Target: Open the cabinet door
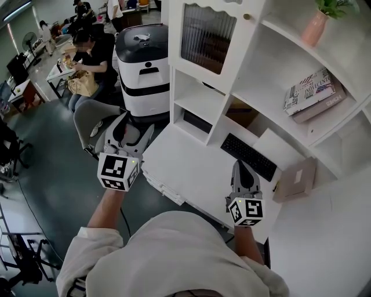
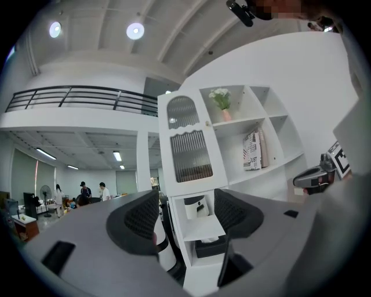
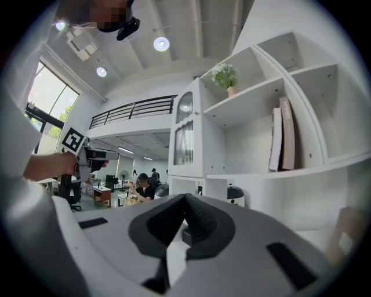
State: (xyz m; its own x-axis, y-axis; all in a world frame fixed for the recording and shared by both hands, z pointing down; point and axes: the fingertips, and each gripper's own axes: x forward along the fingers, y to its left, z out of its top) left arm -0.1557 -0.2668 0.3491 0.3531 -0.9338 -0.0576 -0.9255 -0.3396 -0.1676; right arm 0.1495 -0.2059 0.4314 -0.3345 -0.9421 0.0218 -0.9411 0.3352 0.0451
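White cabinet [image 1: 272,64], smooth painted boxy shelves, is standing behind the flat white desk [image 1: 191,168]. Cabinet door [image 1: 208,37] is sitting shut at the cabinet's upper left: tall ribbed-glass panel, scalloped white frame, small round knob [image 1: 248,17]. I'm holding the left gripper [image 1: 136,125] left of the cabinet, jaws wide, empty. I'm holding the right gripper [image 1: 242,168] in front of it, jaws pinched together, empty.

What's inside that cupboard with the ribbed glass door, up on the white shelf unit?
The cabinet door is shut. Its ribbed glass shows only a dark, brownish blur inside. What is stored there cannot be made out.
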